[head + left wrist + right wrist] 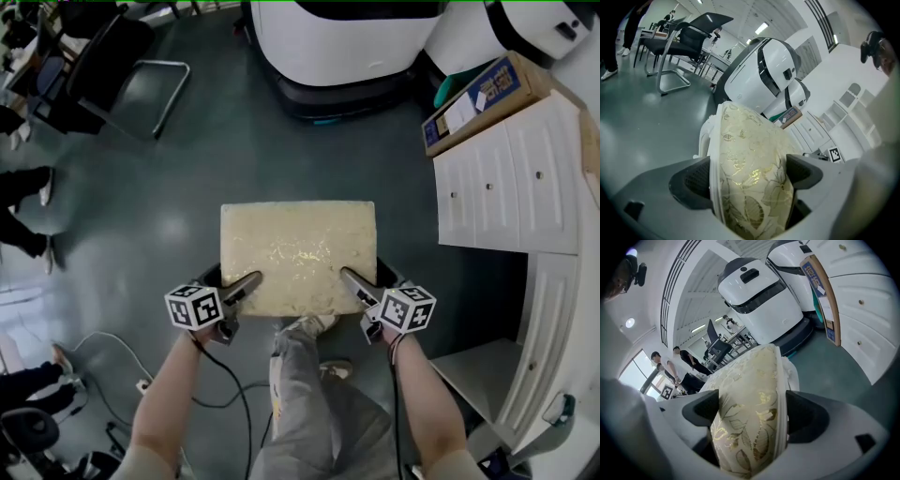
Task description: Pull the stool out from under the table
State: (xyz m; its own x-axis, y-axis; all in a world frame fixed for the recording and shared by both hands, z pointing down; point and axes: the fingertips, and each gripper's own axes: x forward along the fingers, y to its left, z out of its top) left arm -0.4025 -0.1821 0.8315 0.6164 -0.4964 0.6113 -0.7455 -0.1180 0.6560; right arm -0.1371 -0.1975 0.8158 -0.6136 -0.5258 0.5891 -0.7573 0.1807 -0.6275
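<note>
- Person: trouser leg and shoe [309,326] directly behind the stool's near edge; both forearms reach forward on either side of it.
- Cable [230,375]: trails on the floor behind the stool, on the left.
- Left gripper [242,287]: at the stool's near-left corner. Its jaws are closed narrow on the seat edge, one over the padded top and one under the white frame, as its own view shows.
- Right gripper [361,286]: at the stool's near-right corner. Its jaws are clamped the same way, with padded top and white rim filling the gap.
- Stool [298,253]: rectangular, with a cream seat in a gold leaf pattern on a white frame. It sits over open floor [187,187] just ahead of the person, its whole top in plain sight. The legs are hidden beneath the seat, so whether it rests or is lifted cannot be told.
- Surface: nothing overhangs the stool, and which item is the task's surface cannot be told.
- Cabinet [506,178]: white, with drawers, right of the stool and apart from it; a box [483,98] lies on top.
- Chair [112,66]: black, far left beyond the stool.
- White machines [347,37]: beyond the stool's far edge.
- Status, as a judgement: the pull-out looks essentially complete, since the stool stands clear. What remains is probably to settle it and open both jaws.
</note>
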